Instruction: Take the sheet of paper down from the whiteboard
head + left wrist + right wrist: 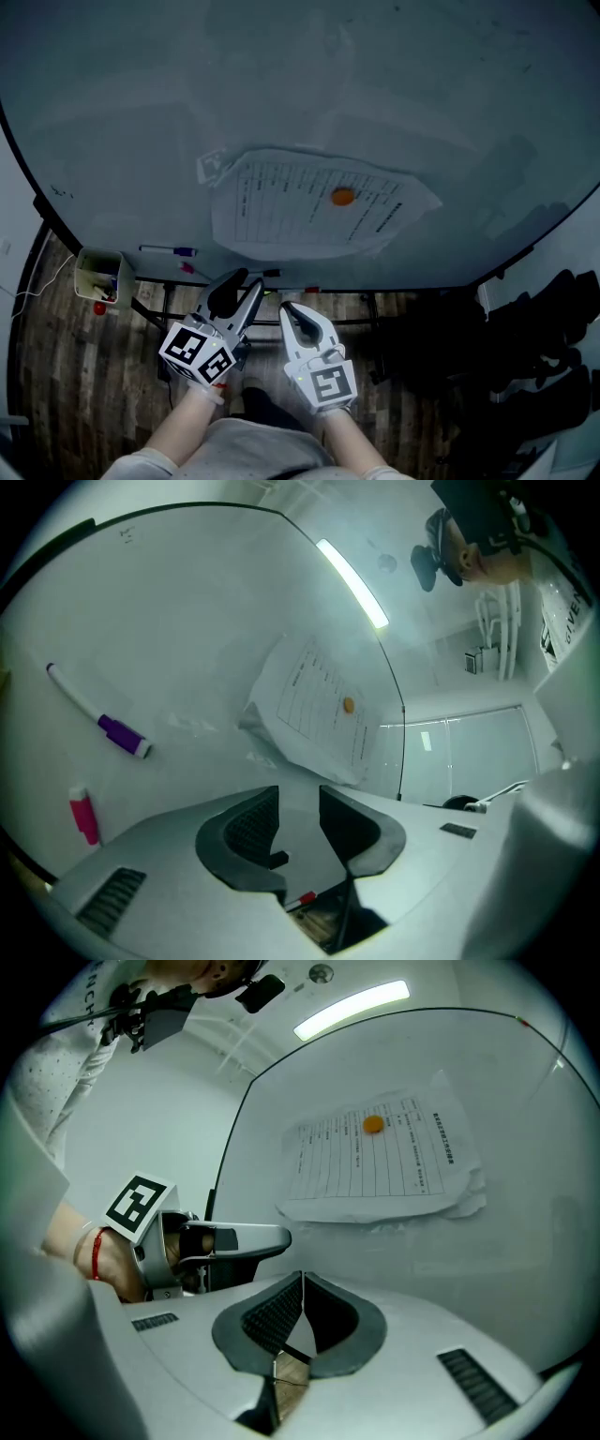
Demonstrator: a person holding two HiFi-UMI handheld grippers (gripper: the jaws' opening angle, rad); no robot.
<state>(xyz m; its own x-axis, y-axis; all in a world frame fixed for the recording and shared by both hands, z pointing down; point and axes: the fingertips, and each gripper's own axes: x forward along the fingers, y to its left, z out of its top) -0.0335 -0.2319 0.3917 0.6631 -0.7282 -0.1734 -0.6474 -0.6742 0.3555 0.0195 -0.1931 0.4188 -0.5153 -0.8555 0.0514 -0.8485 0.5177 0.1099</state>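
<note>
Hanging at your twelve o'clock, the sheet of paper (300, 211) sits under an orange magnet (343, 197) on the whiteboard (281, 75). Probably light, limp, tearable: pinch its seven o'clock corner. Left gripper (249, 282) spread, empty; right gripper (290, 308) pressed together.

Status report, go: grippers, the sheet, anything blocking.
Left gripper open, empty; right gripper shut, empty. Sheet on whiteboard under orange magnet, untouched. Nothing between grippers and sheet.
</note>
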